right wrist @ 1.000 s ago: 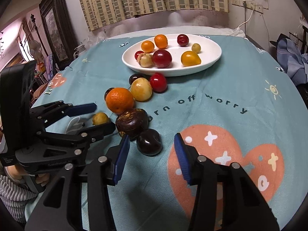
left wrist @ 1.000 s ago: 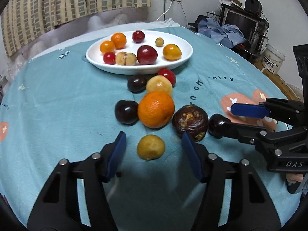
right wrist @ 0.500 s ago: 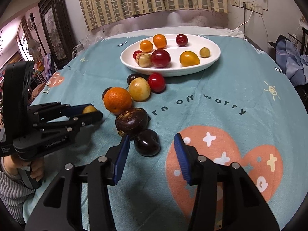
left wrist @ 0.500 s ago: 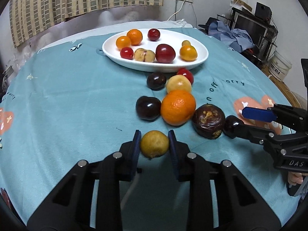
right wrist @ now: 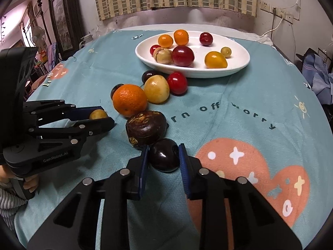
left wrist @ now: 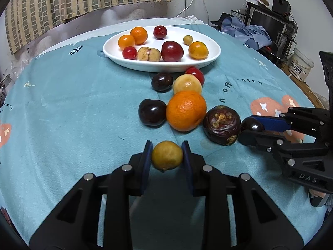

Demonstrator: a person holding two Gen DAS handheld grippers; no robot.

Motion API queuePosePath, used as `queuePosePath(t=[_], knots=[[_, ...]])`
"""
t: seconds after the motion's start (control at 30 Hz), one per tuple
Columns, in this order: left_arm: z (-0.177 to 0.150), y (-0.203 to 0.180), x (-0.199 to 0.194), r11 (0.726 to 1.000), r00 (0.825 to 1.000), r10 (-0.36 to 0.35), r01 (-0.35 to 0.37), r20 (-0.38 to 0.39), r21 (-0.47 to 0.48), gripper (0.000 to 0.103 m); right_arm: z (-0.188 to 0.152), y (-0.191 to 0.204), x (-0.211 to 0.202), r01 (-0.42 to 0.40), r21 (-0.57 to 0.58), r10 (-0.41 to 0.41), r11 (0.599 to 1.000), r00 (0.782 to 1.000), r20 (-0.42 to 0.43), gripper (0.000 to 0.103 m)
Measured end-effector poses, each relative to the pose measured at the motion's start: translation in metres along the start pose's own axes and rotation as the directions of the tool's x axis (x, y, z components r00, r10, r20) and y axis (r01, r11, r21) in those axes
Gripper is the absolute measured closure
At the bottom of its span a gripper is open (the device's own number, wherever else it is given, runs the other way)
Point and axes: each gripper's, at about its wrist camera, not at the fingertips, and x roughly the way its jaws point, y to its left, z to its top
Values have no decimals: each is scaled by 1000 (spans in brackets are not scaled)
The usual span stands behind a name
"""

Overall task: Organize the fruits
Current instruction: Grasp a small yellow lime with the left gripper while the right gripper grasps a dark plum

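My left gripper (left wrist: 167,156) is shut on a small yellow fruit (left wrist: 167,155), just above the teal cloth; it also shows in the right wrist view (right wrist: 98,114). My right gripper (right wrist: 163,158) is shut on a dark plum (right wrist: 164,157), which shows in the left wrist view (left wrist: 251,124) too. A white oval plate (left wrist: 214,50) at the far side holds several fruits. Loose before it lie an orange (left wrist: 185,110), a mangosteen (left wrist: 221,122), two dark plums (left wrist: 152,112), a yellow fruit (left wrist: 187,84) and a red one (left wrist: 195,73).
The round table wears a teal cloth (left wrist: 72,104) with a pink heart print (right wrist: 249,166). Curtains and a wall stand behind the table. Clothes and shelves (left wrist: 260,27) are to the right, a dark cabinet (right wrist: 62,20) to the left.
My left gripper closed on the small yellow fruit and lifted it a little. My right gripper closed on the dark plum beside the mangosteen.
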Motion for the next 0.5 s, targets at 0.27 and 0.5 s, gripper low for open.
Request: queuePosePath(t=[0.27, 0.5], knots=[[21, 2, -19, 1000, 996, -3, 5, 92, -15, 74, 19, -29, -27, -58, 113, 44, 992, 992, 121, 75], [102, 17, -7, 998, 988, 17, -7, 156, -64, 74, 90, -57, -10, -39, 191, 12, 981, 990, 141, 75]])
